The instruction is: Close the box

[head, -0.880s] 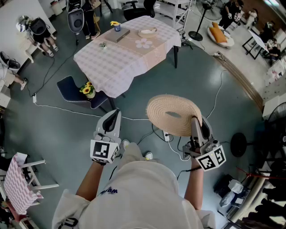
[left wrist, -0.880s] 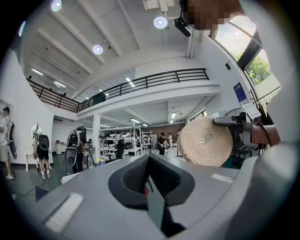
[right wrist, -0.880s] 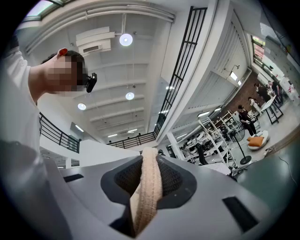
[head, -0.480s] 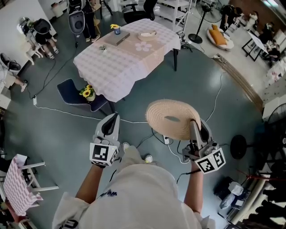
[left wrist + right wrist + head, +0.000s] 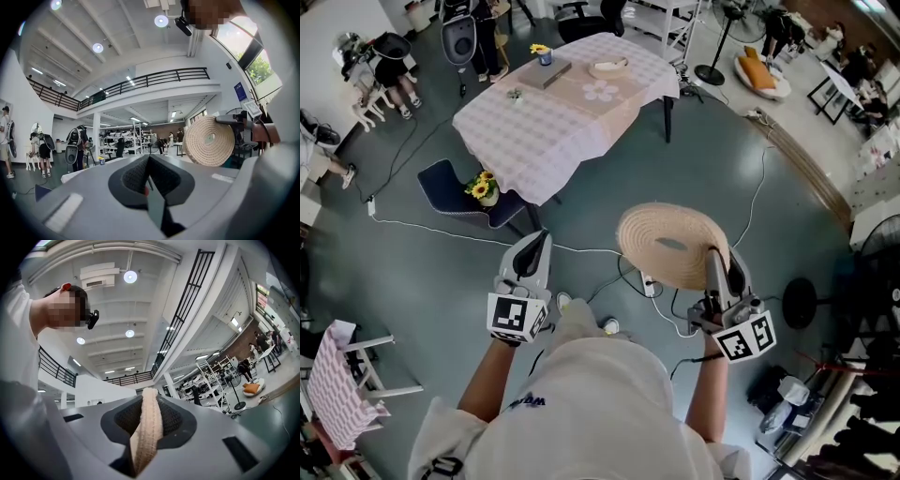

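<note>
A round woven straw lid (image 5: 666, 239) is held edge-on in my right gripper (image 5: 713, 255), which is shut on its rim and raised over the floor. In the right gripper view the lid's pale woven edge (image 5: 146, 427) runs straight up between the jaws. From the left gripper view the lid (image 5: 209, 140) shows as a flat coiled disc at the right. My left gripper (image 5: 538, 240) is held out at the left, shut with nothing in it; its jaws (image 5: 149, 161) meet in a line. No box can be made out.
A table with a checked cloth (image 5: 534, 141) stands ahead, with a flat book-like thing (image 5: 546, 73), a shallow pale dish (image 5: 609, 67) and a small flower pot (image 5: 543, 54) on it. A blue chair with sunflowers (image 5: 483, 192) stands beside it. Cables (image 5: 441, 234) cross the floor. People stand at the far left.
The right gripper and the straw lid have shifted slightly to the right in the head view. The left gripper has hardly moved. Both grips are unchanged.
</note>
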### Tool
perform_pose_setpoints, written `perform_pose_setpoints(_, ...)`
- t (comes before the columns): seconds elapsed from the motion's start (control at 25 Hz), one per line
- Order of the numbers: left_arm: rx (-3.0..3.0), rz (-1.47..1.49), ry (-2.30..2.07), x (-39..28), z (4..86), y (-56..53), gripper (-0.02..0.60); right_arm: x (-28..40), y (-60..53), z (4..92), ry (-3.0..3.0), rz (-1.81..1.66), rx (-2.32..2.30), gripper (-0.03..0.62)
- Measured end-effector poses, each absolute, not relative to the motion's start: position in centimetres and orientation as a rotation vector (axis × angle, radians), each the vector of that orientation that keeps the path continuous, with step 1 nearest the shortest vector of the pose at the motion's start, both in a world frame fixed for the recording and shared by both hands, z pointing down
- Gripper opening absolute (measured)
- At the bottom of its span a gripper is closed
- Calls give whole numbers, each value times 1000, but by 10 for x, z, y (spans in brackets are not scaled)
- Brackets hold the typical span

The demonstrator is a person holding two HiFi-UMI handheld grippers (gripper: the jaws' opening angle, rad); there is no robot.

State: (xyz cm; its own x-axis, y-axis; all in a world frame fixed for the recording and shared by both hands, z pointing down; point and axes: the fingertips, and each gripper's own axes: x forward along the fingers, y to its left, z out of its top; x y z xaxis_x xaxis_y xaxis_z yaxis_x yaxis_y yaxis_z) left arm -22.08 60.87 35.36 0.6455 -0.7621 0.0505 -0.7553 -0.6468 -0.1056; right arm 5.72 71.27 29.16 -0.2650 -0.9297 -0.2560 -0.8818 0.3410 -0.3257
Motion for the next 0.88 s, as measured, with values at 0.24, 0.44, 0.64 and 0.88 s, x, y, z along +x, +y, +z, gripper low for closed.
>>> perform_pose_setpoints(0.24,-2782,-142,1287,-218,353,605,2,66,718,295,2188,-173,-1625,81)
perform_pose_setpoints(0.44,-2815,-172,1279,-203,355,613,2,75,722,297,2192,-217,-1619,81)
perform_pose_setpoints(0.64,-2818,-213,1300,-197,362,613,2,78,706,298,2230,-251,-1584,81)
perform_pose_setpoints(0.88,-2824,-240,1357,-198,380,579,2,80,673,296,2237,-261,-1569,81)
